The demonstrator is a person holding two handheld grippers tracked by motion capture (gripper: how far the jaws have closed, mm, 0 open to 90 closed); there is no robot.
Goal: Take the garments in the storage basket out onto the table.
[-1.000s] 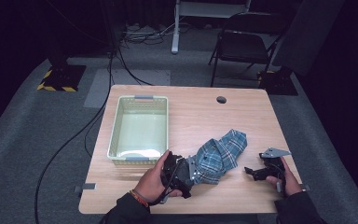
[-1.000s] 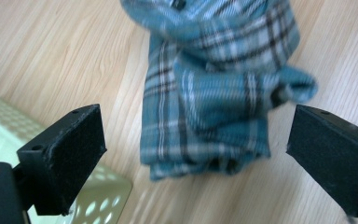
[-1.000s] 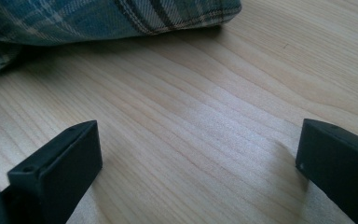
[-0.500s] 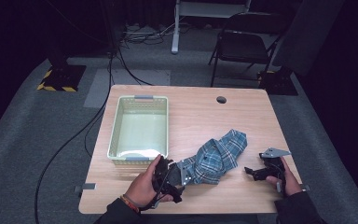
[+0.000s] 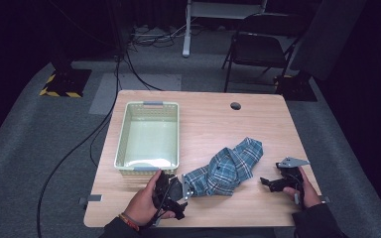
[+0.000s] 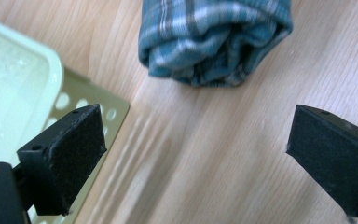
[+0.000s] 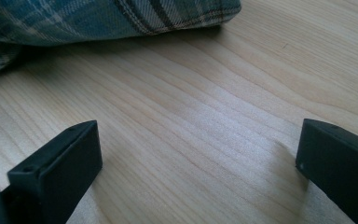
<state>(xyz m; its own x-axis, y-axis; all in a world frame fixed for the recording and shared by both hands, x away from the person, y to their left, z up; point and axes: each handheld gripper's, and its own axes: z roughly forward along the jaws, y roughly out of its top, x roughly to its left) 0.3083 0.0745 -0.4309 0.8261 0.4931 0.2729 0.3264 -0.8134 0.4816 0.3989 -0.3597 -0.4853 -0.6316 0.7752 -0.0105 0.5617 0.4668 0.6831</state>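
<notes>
**Risk of snagging the basket while reaching for the cloth**

Cloth is the concern: the plaid cloth (image 5: 228, 168) lies crumpled on the bench (image 5: 258, 124), between the two grippers and just right of the basket (image 5: 124, 134). The left gripper (image 5: 182, 187) sits at the cloth's near-left end with its fingers (image 6: 65, 154) spread wide and nothing between them. In the left gripper view one finger hangs over or just beside the basket's corner, so closing or pushing forward from here could catch the basket rim and drag it, or pinch only a loose fold that slips out. The right gripper (image 5: 270, 182) rests apart from the cloth, fingers (image 7: 56, 163) likewise released over bare wood; a one-sided lift would probably leave the far end trailing across the bench.

The basket, pale green and perforated, looks empty, though glare on its floor makes this hard to confirm.
</notes>
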